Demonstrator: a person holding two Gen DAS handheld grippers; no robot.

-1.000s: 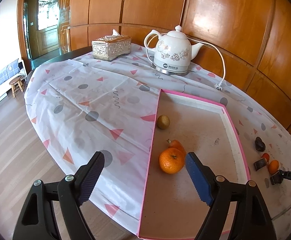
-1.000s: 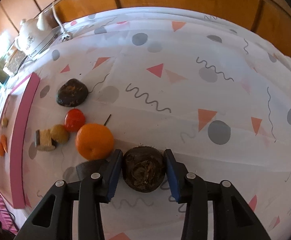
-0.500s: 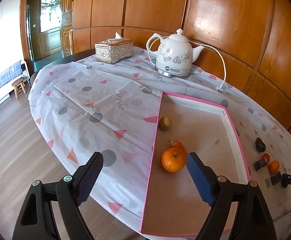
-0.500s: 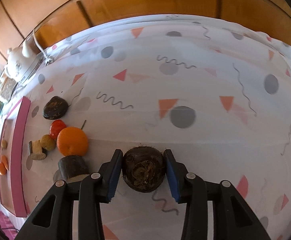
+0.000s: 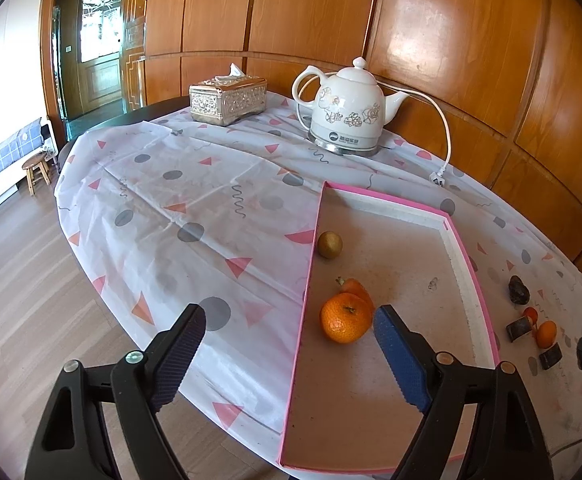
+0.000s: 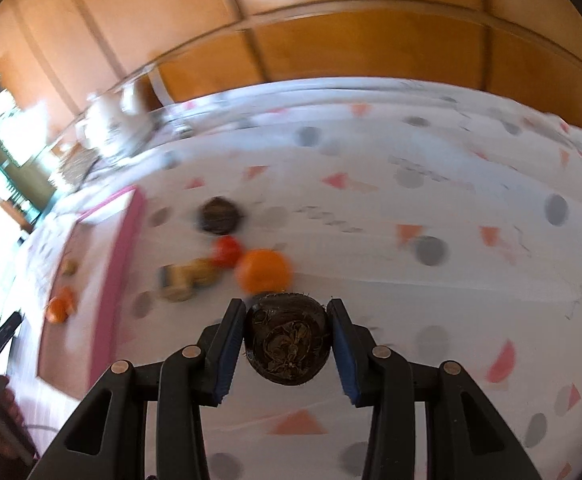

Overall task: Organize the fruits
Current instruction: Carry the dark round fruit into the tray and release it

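- Now the dark, rough brown fruit [image 6: 287, 340] is pinched between the blue pads of the right tool [image 6: 287, 344], and it is seen carried higher above the table [image 6: 431, 160] than a second ago, when it was held low over the cloth.
- The right wrist view is blurred and has swung toward the pink tray [image 6: 115, 264] at the left; a move toward that tray is judged to be under way.
- An orange [image 6: 265, 271], a small red fruit [image 6: 227, 250] and another dark fruit [image 6: 219, 215] are left on the cloth, right of the tray.
- The left tool [image 5: 287, 344] is held spread and empty above the tray's near part, drawn slightly back from the mandarin [image 5: 345, 318] that lies inside.
- A kiwi [image 5: 329, 244] lies farther in, by the tray's left wall.
- Several fruits are judged yet to be gathered.
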